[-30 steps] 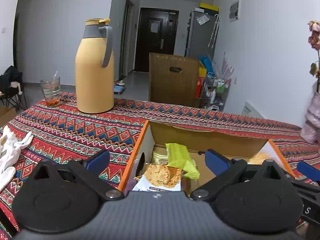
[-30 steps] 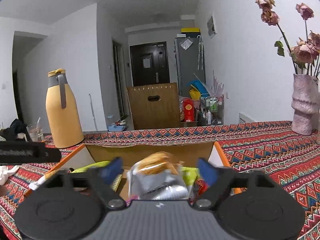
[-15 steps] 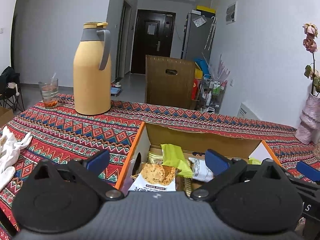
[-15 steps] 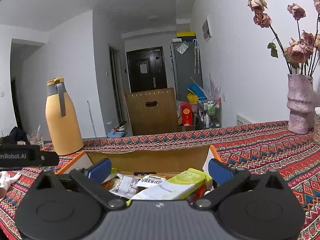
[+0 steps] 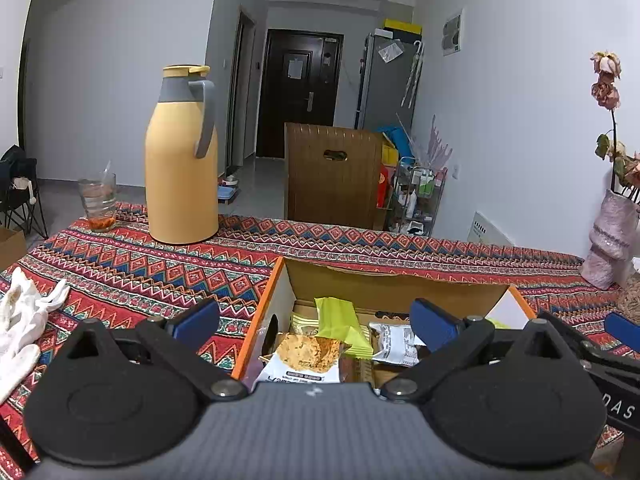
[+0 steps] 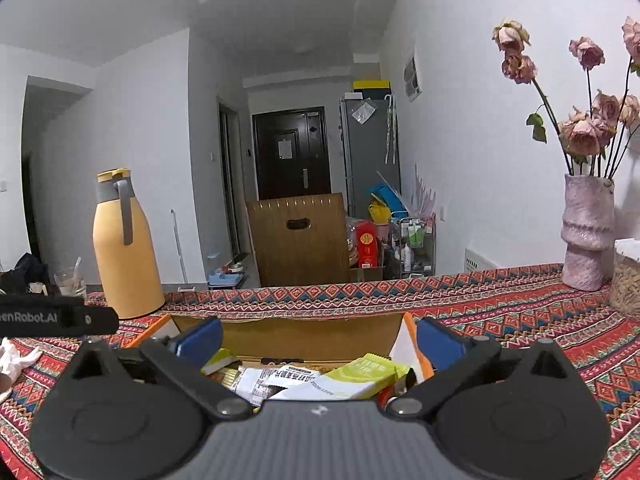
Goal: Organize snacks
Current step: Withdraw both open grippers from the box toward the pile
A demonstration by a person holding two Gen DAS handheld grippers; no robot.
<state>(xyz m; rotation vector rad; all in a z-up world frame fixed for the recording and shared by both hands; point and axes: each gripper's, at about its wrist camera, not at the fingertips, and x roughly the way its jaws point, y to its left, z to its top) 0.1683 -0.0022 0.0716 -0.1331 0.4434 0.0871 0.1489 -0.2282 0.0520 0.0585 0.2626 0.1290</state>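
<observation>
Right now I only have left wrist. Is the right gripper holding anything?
Observer: No. The right gripper is open, with nothing between its fingers, and it points at the box.
Operator: What's nearest to it in there?
Observer: A yellow-green packet lying on top, at the box's right end.
Operator: Anything right of the vase?
Observer: A jar of brownish grains stands close beside the vase.

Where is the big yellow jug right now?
The yellow jug stands upright on the patterned tablecloth at the table's far left side, just right of a drinking glass. It is behind and left of the open snack box.
</observation>
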